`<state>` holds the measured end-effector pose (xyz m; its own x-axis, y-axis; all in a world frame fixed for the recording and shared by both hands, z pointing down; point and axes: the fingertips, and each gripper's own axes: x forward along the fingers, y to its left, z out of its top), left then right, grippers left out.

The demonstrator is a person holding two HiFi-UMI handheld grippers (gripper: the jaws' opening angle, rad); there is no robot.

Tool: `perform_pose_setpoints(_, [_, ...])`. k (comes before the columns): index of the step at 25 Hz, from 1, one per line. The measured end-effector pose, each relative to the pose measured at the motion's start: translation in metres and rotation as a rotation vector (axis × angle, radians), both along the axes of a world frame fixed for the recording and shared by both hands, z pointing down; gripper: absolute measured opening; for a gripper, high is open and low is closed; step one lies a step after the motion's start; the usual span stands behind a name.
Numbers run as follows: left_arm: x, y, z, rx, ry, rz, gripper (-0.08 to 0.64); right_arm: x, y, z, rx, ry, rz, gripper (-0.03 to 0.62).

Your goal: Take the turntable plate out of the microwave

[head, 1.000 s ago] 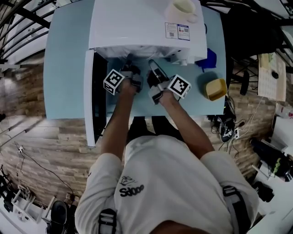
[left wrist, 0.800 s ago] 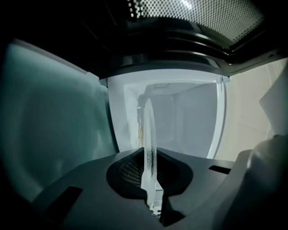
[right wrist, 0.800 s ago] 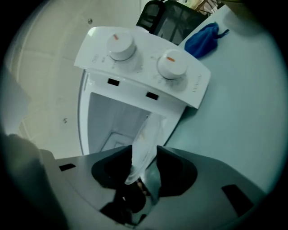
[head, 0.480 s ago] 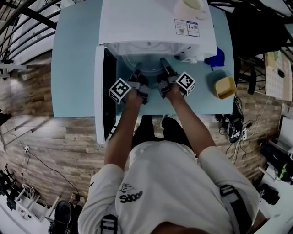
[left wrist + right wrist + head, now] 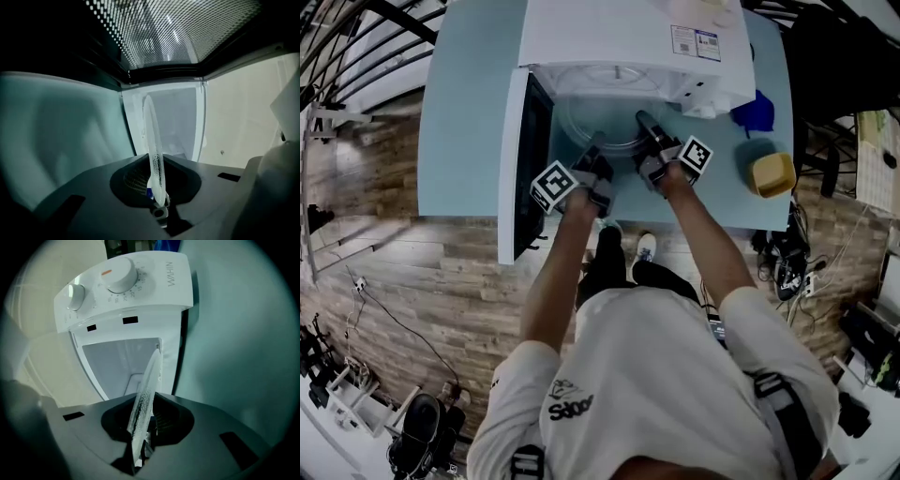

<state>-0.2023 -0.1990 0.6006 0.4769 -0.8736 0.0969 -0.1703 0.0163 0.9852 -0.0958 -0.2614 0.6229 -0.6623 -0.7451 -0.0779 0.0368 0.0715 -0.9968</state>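
Head view, left to right:
- pale blue table (image 5: 469, 94) at upper left, with the microwave (image 5: 619, 33) on it at top centre; door (image 5: 514, 169) swung open toward frame left, seen edge-on
- left forearm bare, running nearly straight from lower centre-left up to mid frame; hand wrapped on the left gripper (image 5: 596, 148), marker cube turned out to lower left, jaws pointing up-frame at the oven mouth
- turntable plate (image 5: 602, 112), clear glass, lying flat at upper centre, held at its near rim from both sides; far part under the microwave's front edge, near part out over the table
- right forearm angled from lower right up to mid frame, elbow a little outward; hand on the right gripper (image 5: 649, 127), cube turned out to the right, jaws also pointing up-frame
- blue item (image 5: 755, 111) and yellow tub (image 5: 769, 173) on the table at upper right, well apart from the plate

Left gripper view: left gripper (image 5: 157, 194) closed tight on the rim of the turntable plate (image 5: 153, 136); glass seen edge-on as a thin upright sliver mid frame, door mesh across the top, white cavity behind

Right gripper view: jaws of the right gripper (image 5: 140, 437) just been closing, plate rim between them, now clamped on the glass; turntable plate (image 5: 147, 385) a slanted sliver at lower centre, two dials (image 5: 121, 275) on the white panel at upper left
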Motion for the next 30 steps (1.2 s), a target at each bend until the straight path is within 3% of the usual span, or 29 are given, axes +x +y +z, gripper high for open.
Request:
perform_pose_setpoints(4, [0.012, 0.029, -0.009, 0.035, 0.001, 0.015, 0.043, 0.012, 0.029, -0.017, -0.004, -0.011, -0.004, 0.043])
perform_pose_setpoints(10, [0.05, 0.079, -0.06, 0.19, 0.125, 0.047, 0.051, 0.044, 0.081, -0.067, 0.075, -0.044, 0.036, 0.037])
perform_pose_setpoints(15, [0.075, 0.124, -0.091, 0.271, 0.083, 0.082, 0.058, 0.073, 0.126, -0.115, 0.173, -0.012, 0.047, 0.037])
perform_pose_setpoints(20, [0.108, 0.153, -0.119, 0.343, -0.033, 0.165, 0.074, 0.108, 0.161, -0.156, 0.275, 0.07, 0.077, 0.037])
perform_pose_setpoints(25, [0.138, 0.174, -0.161, 0.395, 0.014, 0.191, 0.074, 0.138, 0.187, -0.189, 0.313, 0.063, 0.133, 0.037])
perform_pose_setpoints(30, [0.158, 0.186, -0.194, 0.446, -0.059, 0.241, 0.077, 0.16, 0.204, -0.231, 0.402, 0.078, 0.159, 0.037])
